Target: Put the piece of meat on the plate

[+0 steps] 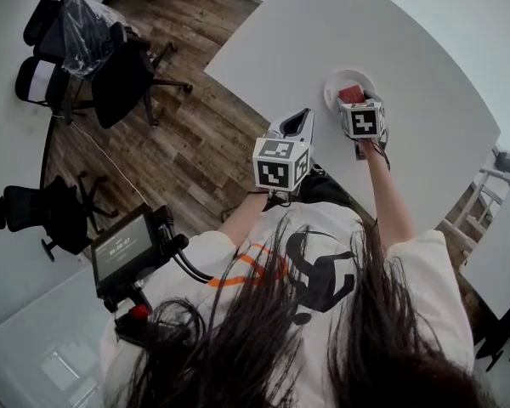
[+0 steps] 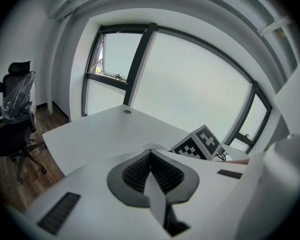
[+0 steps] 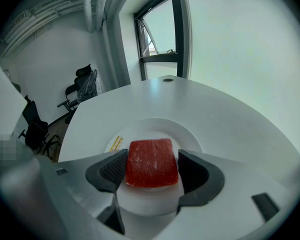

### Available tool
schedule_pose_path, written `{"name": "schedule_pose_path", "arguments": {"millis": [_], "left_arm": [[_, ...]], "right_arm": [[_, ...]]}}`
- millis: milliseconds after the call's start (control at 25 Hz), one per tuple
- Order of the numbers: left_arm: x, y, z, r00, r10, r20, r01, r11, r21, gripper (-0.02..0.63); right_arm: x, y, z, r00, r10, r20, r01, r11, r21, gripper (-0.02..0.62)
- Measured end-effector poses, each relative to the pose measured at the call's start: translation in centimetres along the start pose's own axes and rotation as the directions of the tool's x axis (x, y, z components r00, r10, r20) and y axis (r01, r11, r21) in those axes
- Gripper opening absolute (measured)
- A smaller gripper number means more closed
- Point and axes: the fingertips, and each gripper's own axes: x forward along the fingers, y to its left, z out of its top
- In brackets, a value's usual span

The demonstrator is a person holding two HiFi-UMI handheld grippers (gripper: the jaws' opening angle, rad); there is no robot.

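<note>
In the head view we see the right gripper [image 1: 354, 99] reaching forward over the small white plate [image 1: 331, 84], with the piece of meat [image 1: 349, 93] showing red just ahead of its marker cube. The left gripper [image 1: 301, 119] hangs nearer our body at the table [image 1: 425, 83] edge, so the right hand is plainly the nearer one to the work. Office chairs [image 1: 110, 58] stand well apart on the wooden floor [image 1: 187, 134]. In the left gripper view, the left gripper [image 2: 150, 152] has its pads pressed together on nothing and points across the bare white table [image 2: 100, 129] toward a wide window [image 2: 190, 84]. In the right gripper view, the meat [image 3: 151, 170] lies flat on the plate [image 3: 157, 125], directly between the jaws of the right gripper [image 3: 152, 154], its longer side running away from us along the jaw line. The left pad touches its edge, while a sliver of plate shows at the right pad, so we judge the jaws released rather than clamped. A small yellow label [image 3: 116, 143] sits on the plate's left rim. We would say the next move turns on drawing straight back and up without dragging the slab.
</note>
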Motion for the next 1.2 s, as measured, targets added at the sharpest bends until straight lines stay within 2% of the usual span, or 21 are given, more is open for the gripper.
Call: {"name": "schedule_pose_path", "arguments": {"millis": [240, 600, 1080, 1160, 1200], "left_arm": [[-0.6, 0.6, 0.1, 1.0, 0.0, 0.003, 0.0, 1.0, -0.003, 0.005], [-1.2, 1.2, -0.3, 1.0, -0.002, 0.011, 0.002, 1.0, -0.006, 0.005], [-4.7, 1.3, -1.0, 0.999, -0.033, 0.031, 0.033, 0.999, 0.012, 0.005], [-5.2, 1.3, -1.1, 0.999, -0.043, 0.033, 0.042, 0.999, 0.018, 0.005], [-5.5, 1.3, -1.2, 0.998, -0.048, 0.034, 0.047, 0.999, 0.022, 0.005]], "right_arm": [[-0.1, 0.3, 0.2, 1.0, -0.008, -0.013, 0.009, 0.999, 0.031, 0.314], [-3.1, -0.6, 2.8, 0.995, -0.035, 0.096, 0.02, 0.988, 0.153, 0.313], [-8.3, 3.3, 0.4, 0.988, -0.046, 0.146, 0.006, 0.964, 0.265, 0.311], [-9.2, 4.0, 0.3, 0.983, -0.065, 0.172, 0.014, 0.96, 0.281, 0.195], [-9.7, 4.5, 0.3, 0.981, -0.065, 0.184, 0.009, 0.957, 0.289, 0.195]]}}
